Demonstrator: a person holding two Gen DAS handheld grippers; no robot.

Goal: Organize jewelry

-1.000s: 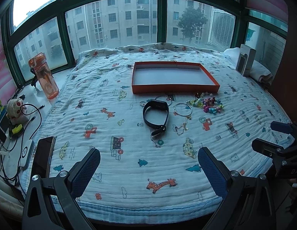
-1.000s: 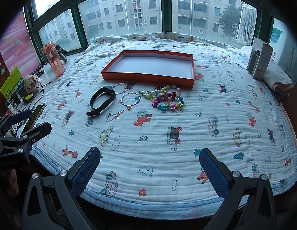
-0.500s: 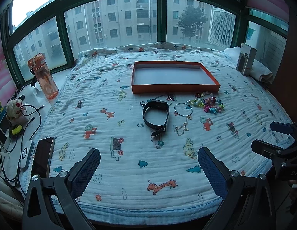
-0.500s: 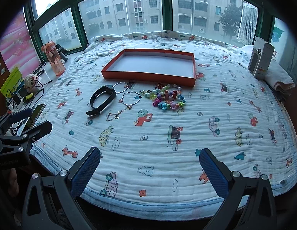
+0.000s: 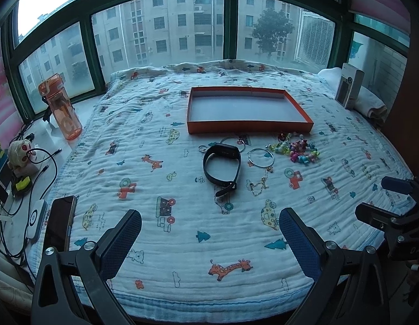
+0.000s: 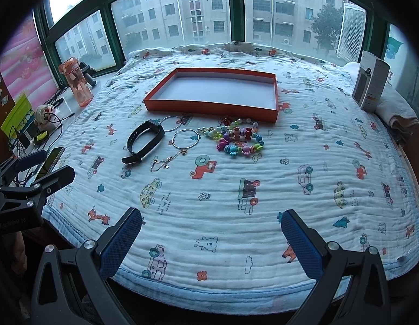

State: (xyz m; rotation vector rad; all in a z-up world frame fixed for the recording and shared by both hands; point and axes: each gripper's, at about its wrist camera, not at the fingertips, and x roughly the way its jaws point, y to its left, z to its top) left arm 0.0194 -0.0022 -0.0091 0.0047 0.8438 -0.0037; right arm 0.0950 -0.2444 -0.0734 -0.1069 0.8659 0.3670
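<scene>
An empty orange tray sits on the bed toward the far side. In front of it lie a black wristband, two silver bangles, a small ring, a thin chain bracelet and colourful bead bracelets. My left gripper is open and empty near the bed's front edge. My right gripper is open and empty, to its right, also near the front edge.
The bed has a white cartoon-print blanket. An orange bottle, a phone, cables and chargers lie on the left sill. A box and folded towel are at the right.
Both views have shifted very slightly; the jewelry and tray have not moved and both grippers stay open.
</scene>
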